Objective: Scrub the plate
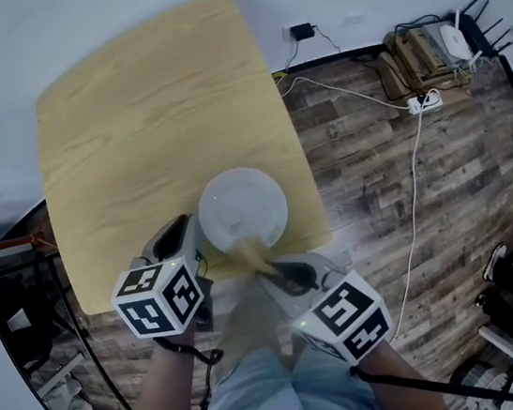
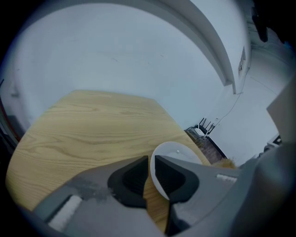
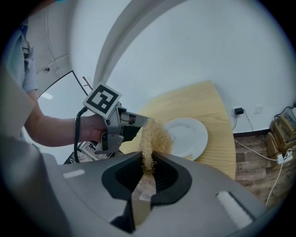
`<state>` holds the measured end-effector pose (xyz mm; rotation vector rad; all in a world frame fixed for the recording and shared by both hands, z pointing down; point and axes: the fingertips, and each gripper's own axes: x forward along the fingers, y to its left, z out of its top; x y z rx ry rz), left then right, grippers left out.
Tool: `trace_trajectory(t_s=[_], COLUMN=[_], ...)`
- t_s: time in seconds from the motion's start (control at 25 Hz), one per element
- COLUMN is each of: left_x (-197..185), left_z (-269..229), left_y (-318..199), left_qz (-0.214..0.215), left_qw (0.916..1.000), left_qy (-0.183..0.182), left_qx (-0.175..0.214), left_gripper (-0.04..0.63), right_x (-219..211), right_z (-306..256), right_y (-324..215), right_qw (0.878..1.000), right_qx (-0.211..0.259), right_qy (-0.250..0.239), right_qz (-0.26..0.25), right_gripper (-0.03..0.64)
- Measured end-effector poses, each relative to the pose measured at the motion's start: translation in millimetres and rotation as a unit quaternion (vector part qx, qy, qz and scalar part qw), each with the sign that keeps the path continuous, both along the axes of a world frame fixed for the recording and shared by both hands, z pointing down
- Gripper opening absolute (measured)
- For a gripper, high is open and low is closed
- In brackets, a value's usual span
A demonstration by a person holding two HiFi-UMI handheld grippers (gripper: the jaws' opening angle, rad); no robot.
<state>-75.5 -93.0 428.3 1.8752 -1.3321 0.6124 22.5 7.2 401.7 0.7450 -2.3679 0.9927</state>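
Mid-scrub, seemingly. Clamping the plate (image 1: 243,209) by its left rim with the left gripper (image 2: 152,176), at the near right edge of the table (image 1: 131,122). Pinching a fibrous scrubber (image 3: 155,139) in the closed right gripper (image 3: 148,169), at the near rim. Next, probably: rub across the face, keeping the clamp firm.

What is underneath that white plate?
The wooden table, close to the edge nearest the person. The plate covers the patch directly beneath it, so whether anything lies there cannot be seen.

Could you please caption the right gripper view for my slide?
Right gripper clamps a tan fibrous scrubber near a round white plate.
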Motion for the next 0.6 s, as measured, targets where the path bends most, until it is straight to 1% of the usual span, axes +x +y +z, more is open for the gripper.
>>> trace_trajectory(t_s=[0.08,0.16,0.24,0.28,0.36,0.44,0.48,0.6], left_x=[3.8,9.9,12.8,13.4,14.8,16.2,16.1,10.2], left_z=[-18.7,-42.3,-71.7,-89.0,-126.6,-163.5,-180.9,-226.0], left_y=[2.8,10.6,18.6,22.3,30.9,42.6,49.1,65.5], left_qz=[-0.005,-0.012,-0.025,-0.032,-0.041,-0.047,-0.048,-0.055], left_qw=[0.9996,0.9981,0.9947,0.9917,0.9835,0.9743,0.9694,0.9532], left_qy=[0.007,0.023,0.034,0.039,0.048,0.05,0.047,0.025], left_qx=[0.028,0.056,0.094,0.118,0.169,0.214,0.236,0.296], left_gripper=[0.063,0.061,0.061,0.061,0.061,0.039,0.021,0.021], right_x=[6.4,11.1,14.6,15.9,16.3,13.3,11.1,5.4], right_z=[-11.6,-29.8,-52.3,-64.9,-92.8,-123.9,-139.7,-182.6], right_y=[-5.1,-9.6,-14.4,-16.7,-19.4,-19.6,-19.5,-22.6], right_qw=[1.0,0.999,0.997,0.995,0.991,0.985,0.981,0.968], right_qx=[0.018,0.039,0.068,0.085,0.122,0.16,0.18,0.239], right_qy=[-0.005,-0.016,-0.027,-0.032,-0.043,-0.059,-0.067,-0.076], right_qz=[0.007,0.017,0.027,0.03,0.032,0.031,0.03,0.031], right_gripper=[0.048,0.048,0.048,0.048,0.048,0.048,0.048,0.048])
